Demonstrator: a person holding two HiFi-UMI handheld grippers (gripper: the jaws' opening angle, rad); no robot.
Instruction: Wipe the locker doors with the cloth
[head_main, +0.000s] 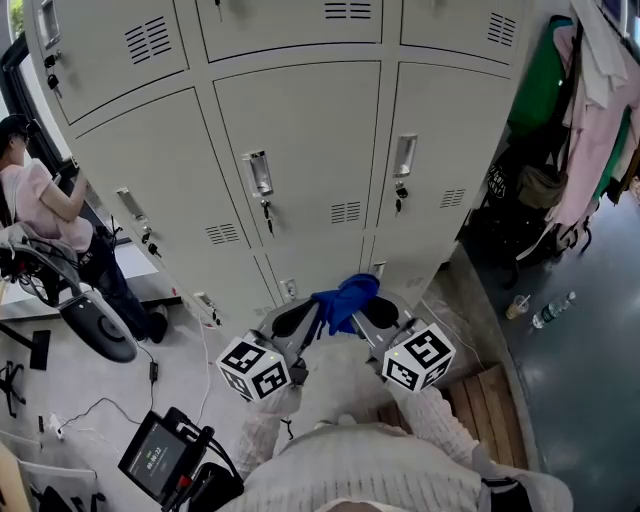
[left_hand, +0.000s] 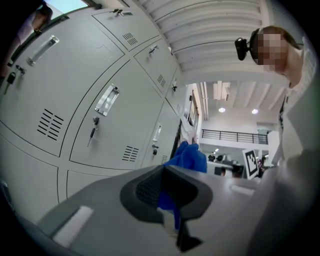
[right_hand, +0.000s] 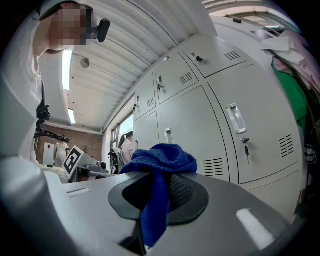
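The blue cloth (head_main: 346, 298) hangs bunched between my two grippers, just in front of the lower grey locker doors (head_main: 300, 130). My left gripper (head_main: 303, 319) is shut on one end of the cloth (left_hand: 190, 157), and a strip of blue is pinched between its black pads (left_hand: 150, 189). My right gripper (head_main: 377, 312) is shut on the other end, where the cloth (right_hand: 161, 161) folds over the jaws and drapes down between the pads (right_hand: 182, 192). The locker doors (left_hand: 120, 125) (right_hand: 200, 125) have handles, keys and vent slots. Neither gripper touches a door.
A seated person (head_main: 45, 205) and a chair (head_main: 95, 325) are at the left. Clothes (head_main: 590, 110) hang to the right of the lockers. A bottle (head_main: 553, 309) and cup (head_main: 517, 306) lie on the dark floor. A screen device (head_main: 160, 458) sits at lower left, and a wooden step (head_main: 490, 400) at lower right.
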